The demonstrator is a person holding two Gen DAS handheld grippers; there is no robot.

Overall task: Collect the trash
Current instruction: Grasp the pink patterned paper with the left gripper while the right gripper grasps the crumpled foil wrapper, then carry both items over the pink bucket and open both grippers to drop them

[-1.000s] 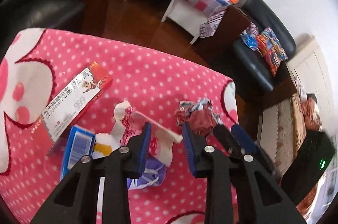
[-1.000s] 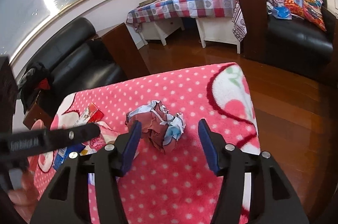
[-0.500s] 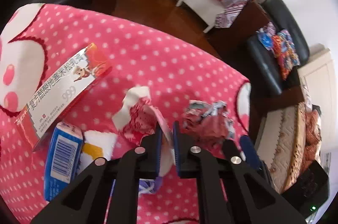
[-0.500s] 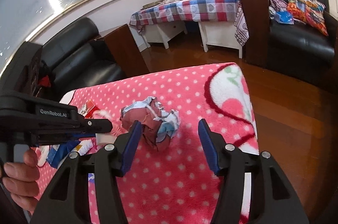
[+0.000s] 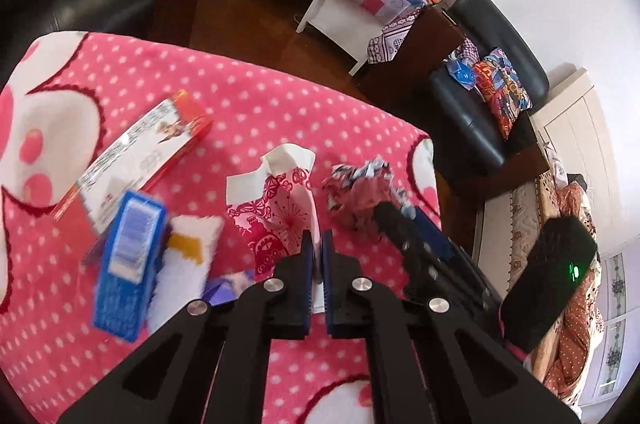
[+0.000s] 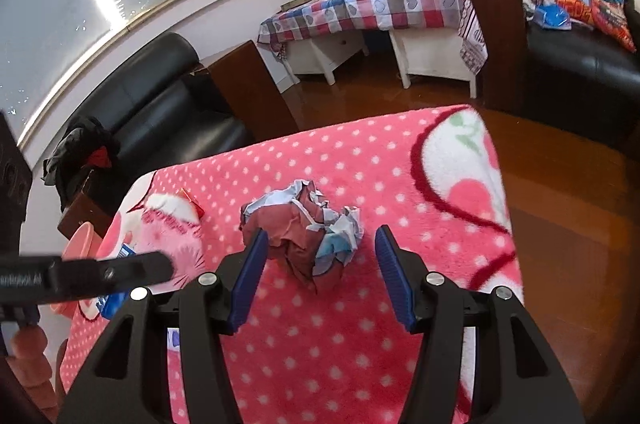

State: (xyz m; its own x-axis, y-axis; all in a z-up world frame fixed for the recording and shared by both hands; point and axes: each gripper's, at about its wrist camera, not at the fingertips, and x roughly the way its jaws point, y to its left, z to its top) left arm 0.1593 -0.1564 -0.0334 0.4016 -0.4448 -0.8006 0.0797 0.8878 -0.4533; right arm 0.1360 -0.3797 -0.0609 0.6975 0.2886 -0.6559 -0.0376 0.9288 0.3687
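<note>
- One red-and-white patterned paper wrapper (image 5: 280,208) pinched between pads of left gripper (image 5: 316,244); jaws fully closed on its edge, rest of wrapper standing up over pink dotted blanket (image 5: 260,96).
- One crumpled paper ball (image 6: 304,224) on blanket, between wide-open jaws of right gripper (image 6: 318,264); left pad just beside ball, contact not clear; right pad apart from it.
- Other trash, left of wrapper: one long red-and-white carton (image 5: 136,156), one blue box (image 5: 128,260), blurred; one white-and-orange packet (image 5: 188,264); one purple scrap (image 5: 228,284), partly hidden.
- Ball near right edge of blanket in left wrist view; bare blanket ahead of it up to far edge.
- Beyond edges: wooden floor (image 6: 560,184), open; two black sofas, one checked-cloth table (image 6: 372,4) well apart.
</note>
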